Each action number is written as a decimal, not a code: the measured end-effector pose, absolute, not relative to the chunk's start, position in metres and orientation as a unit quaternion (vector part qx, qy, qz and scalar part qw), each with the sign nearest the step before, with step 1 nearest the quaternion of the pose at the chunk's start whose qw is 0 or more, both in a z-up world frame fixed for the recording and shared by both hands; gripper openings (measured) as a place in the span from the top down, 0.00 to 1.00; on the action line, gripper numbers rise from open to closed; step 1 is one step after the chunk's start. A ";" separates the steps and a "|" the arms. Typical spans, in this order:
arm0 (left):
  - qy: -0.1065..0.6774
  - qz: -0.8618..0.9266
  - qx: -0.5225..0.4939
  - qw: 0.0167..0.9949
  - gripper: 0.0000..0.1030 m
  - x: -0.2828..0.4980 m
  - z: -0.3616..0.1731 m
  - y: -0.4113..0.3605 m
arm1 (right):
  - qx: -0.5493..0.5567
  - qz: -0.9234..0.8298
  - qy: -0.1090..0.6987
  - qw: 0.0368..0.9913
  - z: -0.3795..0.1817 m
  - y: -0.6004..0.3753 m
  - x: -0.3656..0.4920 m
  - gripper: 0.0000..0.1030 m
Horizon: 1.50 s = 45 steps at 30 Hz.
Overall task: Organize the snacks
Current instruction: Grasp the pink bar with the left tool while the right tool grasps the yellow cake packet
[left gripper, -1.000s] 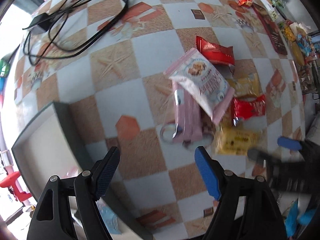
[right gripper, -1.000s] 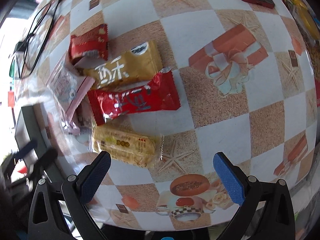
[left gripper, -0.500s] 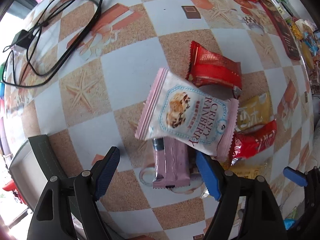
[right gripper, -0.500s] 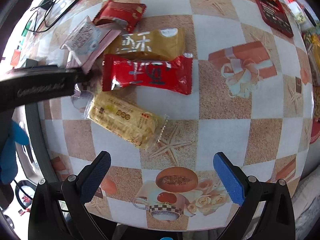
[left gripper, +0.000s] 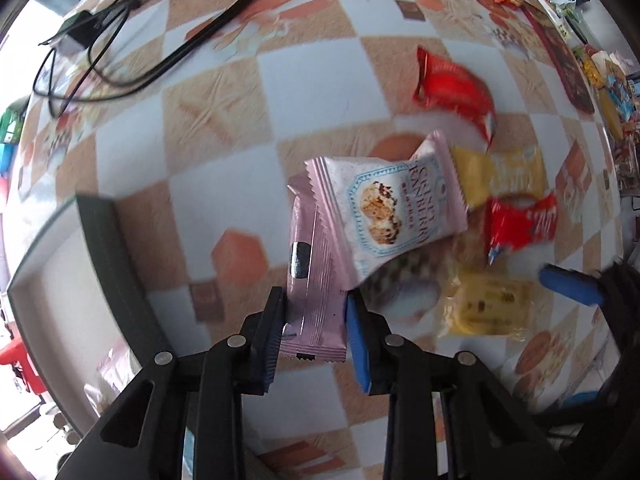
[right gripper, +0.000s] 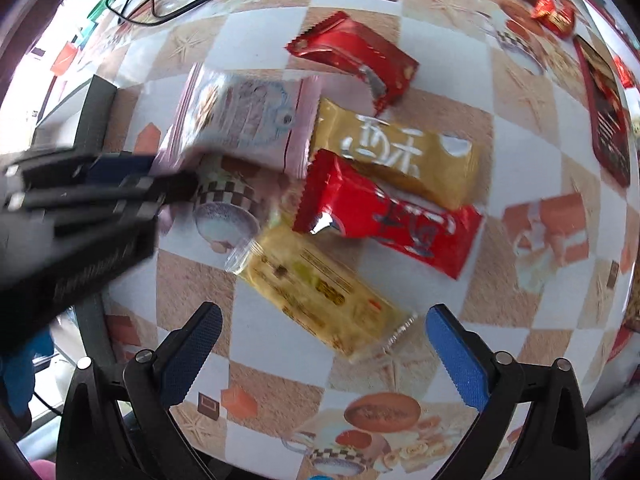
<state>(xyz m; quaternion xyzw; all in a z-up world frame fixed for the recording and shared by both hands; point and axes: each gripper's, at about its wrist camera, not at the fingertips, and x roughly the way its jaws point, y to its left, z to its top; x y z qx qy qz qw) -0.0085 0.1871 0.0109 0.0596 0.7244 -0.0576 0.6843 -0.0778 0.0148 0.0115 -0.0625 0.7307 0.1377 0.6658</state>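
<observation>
Two grippers: left gripper point(left gripper: 314, 334), right gripper point(right gripper: 320, 354)
Left jaws: clenched on pink bar packet point(left gripper: 314, 280)
Right jaws: released, above yellow cracker packet point(right gripper: 320, 288)
Surface point(left gripper: 224, 104): checkered

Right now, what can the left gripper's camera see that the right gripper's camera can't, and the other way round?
Only the left wrist view shows the left gripper shut on the long pink packet, plus the grey bin's inside.

Only the right wrist view shows the open right gripper hovering over the pale yellow cracker packet.

Both show the pink-and-white cranberry pouch, the gold packet, two red packets and the black cable on the checkered tablecloth.
</observation>
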 end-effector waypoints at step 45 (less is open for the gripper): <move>0.739 -0.063 0.079 0.666 0.00 -0.007 -0.042 0.190 | -0.093 0.091 0.764 0.632 -0.047 0.054 -0.103 0.00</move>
